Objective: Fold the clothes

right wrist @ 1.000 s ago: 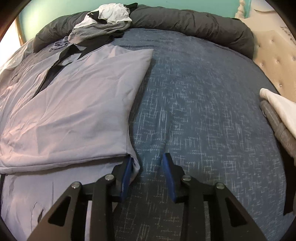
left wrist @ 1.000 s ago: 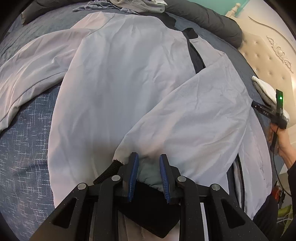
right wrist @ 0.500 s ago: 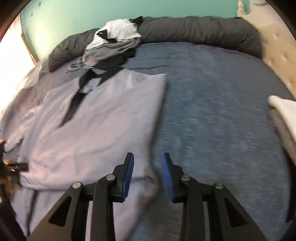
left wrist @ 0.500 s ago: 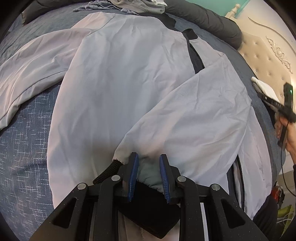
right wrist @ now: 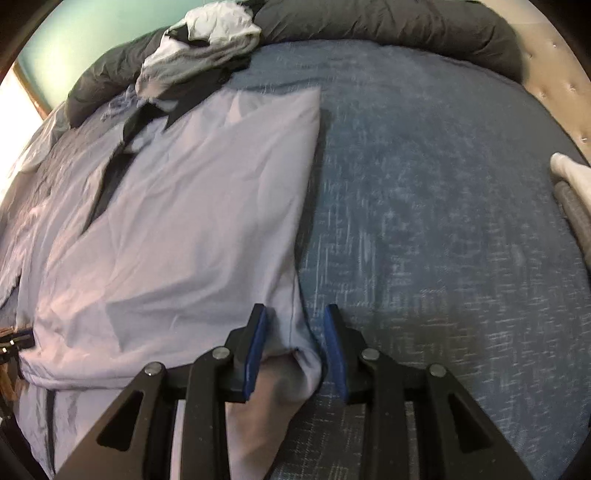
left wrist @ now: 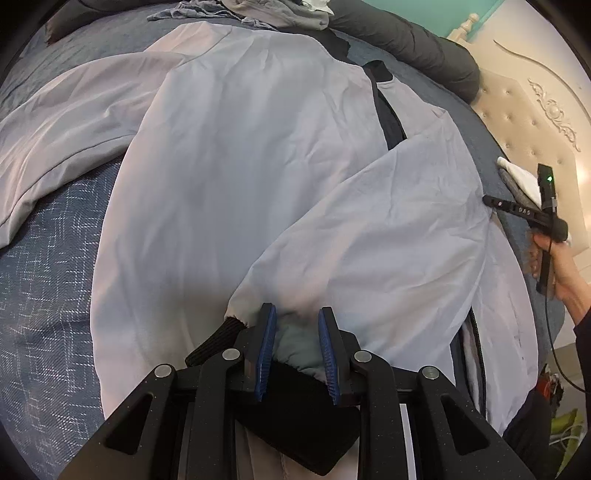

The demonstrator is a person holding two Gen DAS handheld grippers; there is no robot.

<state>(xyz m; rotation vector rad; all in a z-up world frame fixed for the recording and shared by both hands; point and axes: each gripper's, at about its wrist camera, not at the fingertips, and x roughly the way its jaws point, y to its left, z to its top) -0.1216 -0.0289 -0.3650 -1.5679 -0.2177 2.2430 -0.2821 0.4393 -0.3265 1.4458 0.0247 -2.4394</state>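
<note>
**A:** Where was the garment?

**B:** The pale lavender-grey zip jacket lay spread flat across the blue woven bedspread, filling the centre of the left wrist view. One sleeve was folded diagonally over the body toward the lower middle of the frame; the other sleeve trailed off to the upper left. The dark collar and zip line ran down from the upper right.

**A:** And the left gripper?

**B:** The left gripper sat at the bottom centre, its blue-padded fingers parted, with the end of the folded sleeve and its black ribbed cuff lying between them. The pads did not look pressed into the cloth.

**A:** The right one?

**B:** In the right wrist view the right gripper was at the bottom centre, over the jacket's folded right-hand edge. Its fingers were spread too, and a corner of fabric bunched between them, touching the left pad. That view was slightly blurred.

**A:** What lay around it?

**B:** A heap of grey and white clothes sat at the upper left of that frame, against a long dark grey rolled duvet along the top. A folded stack of white and grey cloth showed at the right edge. In the left wrist view, a cream tufted headboard stood at the upper right.
</note>
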